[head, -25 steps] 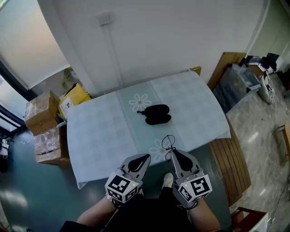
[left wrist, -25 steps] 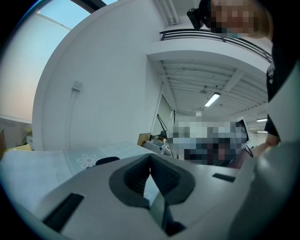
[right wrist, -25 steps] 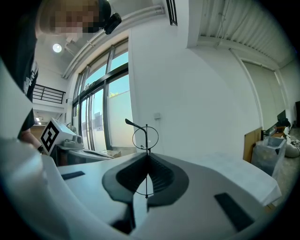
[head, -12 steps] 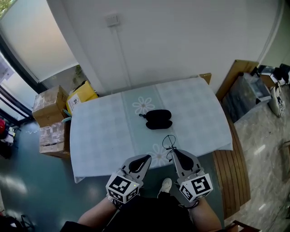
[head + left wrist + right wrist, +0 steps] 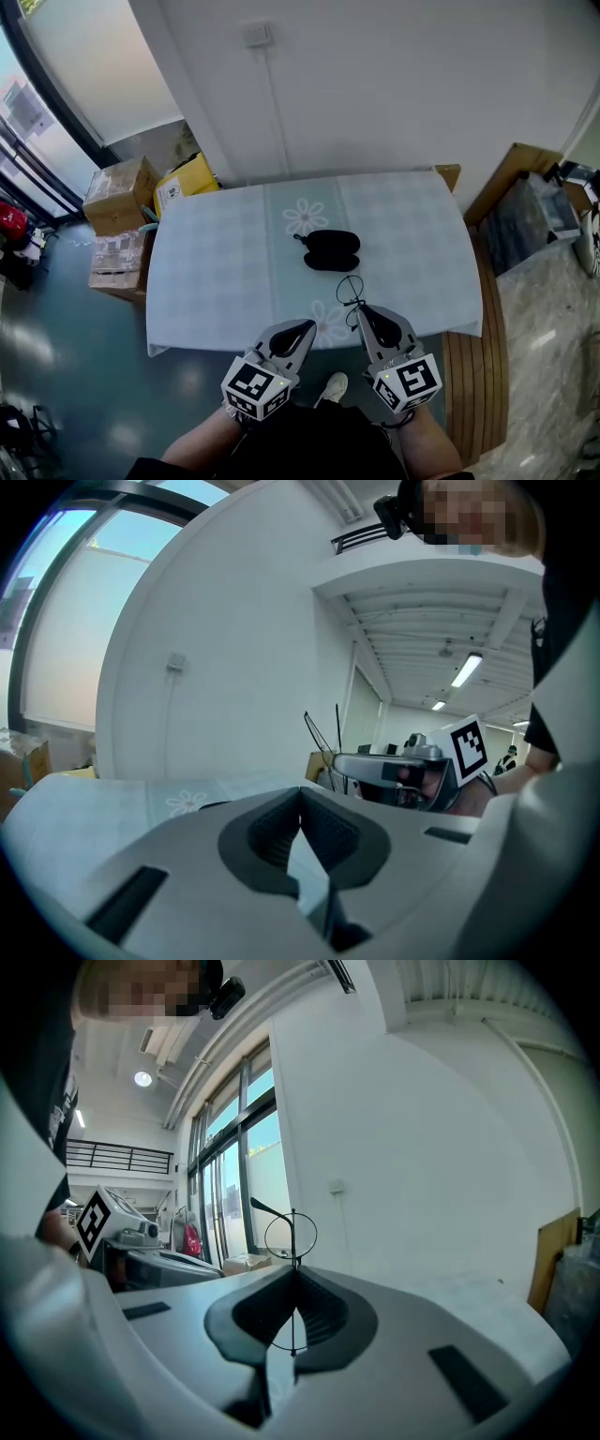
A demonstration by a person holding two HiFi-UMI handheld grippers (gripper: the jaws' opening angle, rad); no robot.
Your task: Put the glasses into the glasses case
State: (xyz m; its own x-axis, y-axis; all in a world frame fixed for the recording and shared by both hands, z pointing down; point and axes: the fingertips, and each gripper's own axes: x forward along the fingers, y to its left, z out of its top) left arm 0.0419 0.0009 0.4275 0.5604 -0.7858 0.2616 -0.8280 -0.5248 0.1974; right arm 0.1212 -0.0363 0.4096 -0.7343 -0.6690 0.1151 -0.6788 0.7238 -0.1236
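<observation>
A black glasses case (image 5: 330, 250) lies mid-table on the pale checked cloth (image 5: 216, 272); it shows two dark lobes and looks open. Thin wire-framed glasses (image 5: 350, 292) stick up past the tip of my right gripper (image 5: 360, 313), which is shut on them above the table's near edge. In the right gripper view one round lens of the glasses (image 5: 292, 1237) rises above my right gripper (image 5: 294, 1283), with the frame wire pinched between the jaws. My left gripper (image 5: 307, 325) hangs beside it, shut and holding nothing. The left gripper view shows my left gripper (image 5: 301, 808) with its jaws together.
Cardboard boxes (image 5: 117, 192) and a yellow box (image 5: 187, 178) stand on the floor left of the table. A slatted wooden bench (image 5: 473, 366) runs along the right side. A white wall stands behind the table's far edge.
The head view has shifted, so the table and case sit a little differently in the frame. Both grippers keep their pose, and the glasses stay in the right one.
</observation>
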